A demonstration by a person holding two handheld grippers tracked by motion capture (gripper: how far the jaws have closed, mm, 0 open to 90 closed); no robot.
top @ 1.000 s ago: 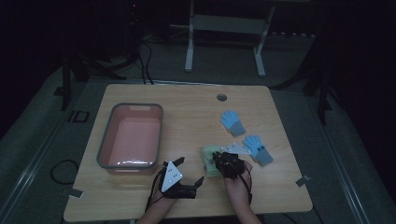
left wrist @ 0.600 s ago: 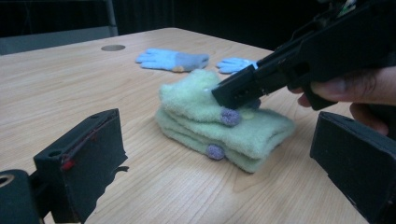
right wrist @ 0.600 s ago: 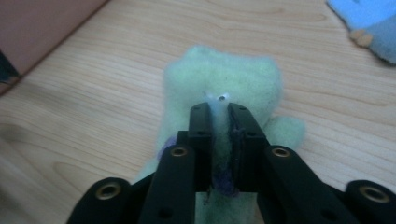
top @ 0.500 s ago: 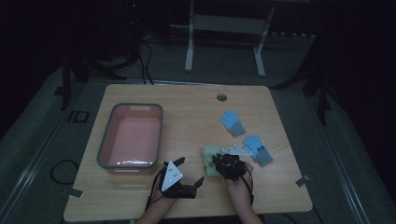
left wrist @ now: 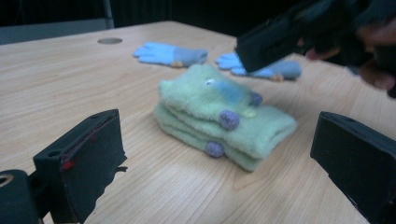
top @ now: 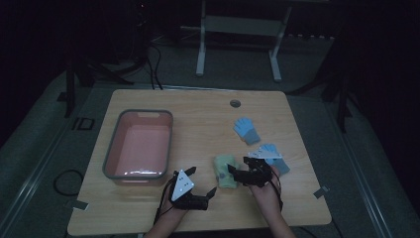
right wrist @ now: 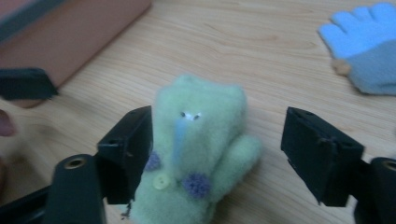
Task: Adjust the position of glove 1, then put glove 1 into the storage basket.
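A pair of pale green gloves [top: 225, 171] with purple dots lies stacked on the wooden table [top: 198, 129], seen close in the left gripper view [left wrist: 219, 112] and the right gripper view [right wrist: 205, 121]. My right gripper [top: 233, 174] [right wrist: 217, 140] sits just right of the stack. Its jaws have just been opening and now stand wide, with the top glove between them and not squeezed. My left gripper [top: 201, 181] [left wrist: 219, 135] rests on the table left of the stack, open and pointing at it. Two blue gloves [top: 246, 130] [top: 271, 154] lie farther right.
A pink bin [top: 138, 146] with a grey rim stands at the table's left, its side also in the right gripper view [right wrist: 70, 32]. A round cable grommet [top: 235, 103] is near the far edge. Desk legs stand on the dark floor beyond.
The right gripper's jaws have spread apart and the hand has drawn back slightly to the right, leaving the green glove on the stack. The left gripper has stayed put.
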